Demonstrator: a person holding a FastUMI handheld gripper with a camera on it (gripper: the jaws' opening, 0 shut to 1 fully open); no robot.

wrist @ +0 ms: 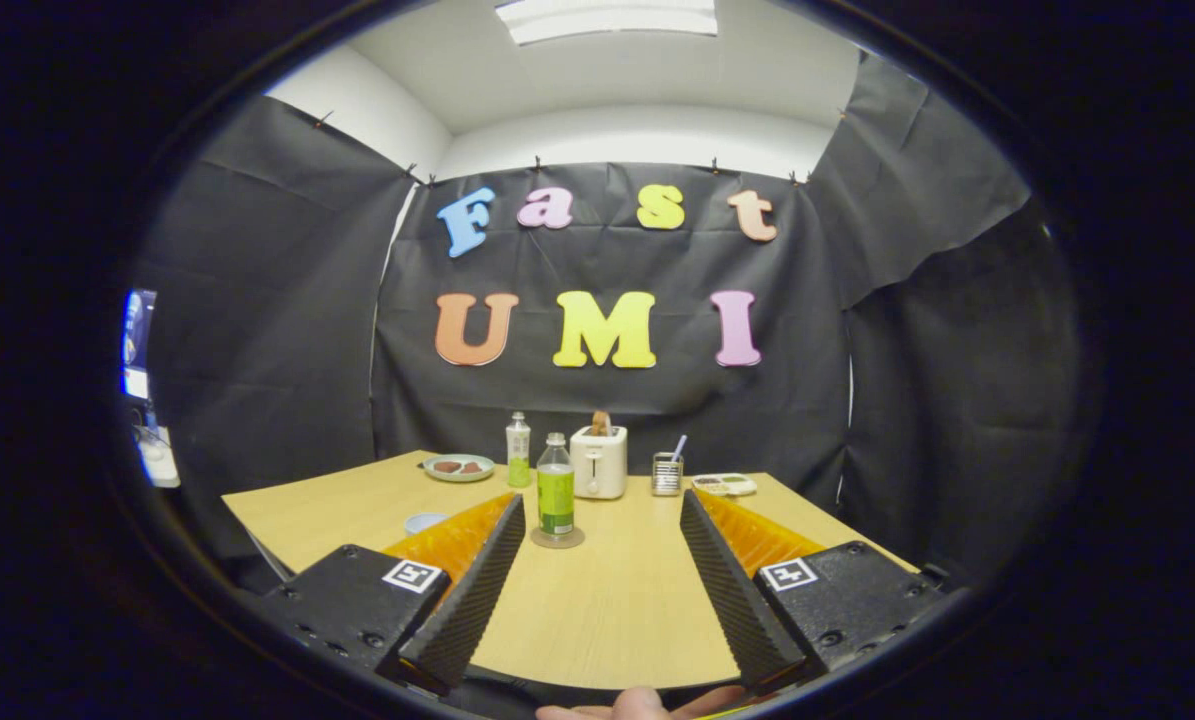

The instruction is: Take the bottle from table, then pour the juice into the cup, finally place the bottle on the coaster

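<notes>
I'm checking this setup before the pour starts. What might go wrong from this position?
1. The gripper is open with nothing between its fingers; the green-labelled bottle stands ahead, nearer one finger than the other, so closing off-centre may tip it.
2. A second bottle and a toaster stand close behind, so overshooting may knock them.
3. The cup sits partly hidden behind a finger, which makes aiming harder.

green-label bottle [556, 497], white toaster [598, 461], pale wood table [607, 600], green plate [458, 468]
</notes>
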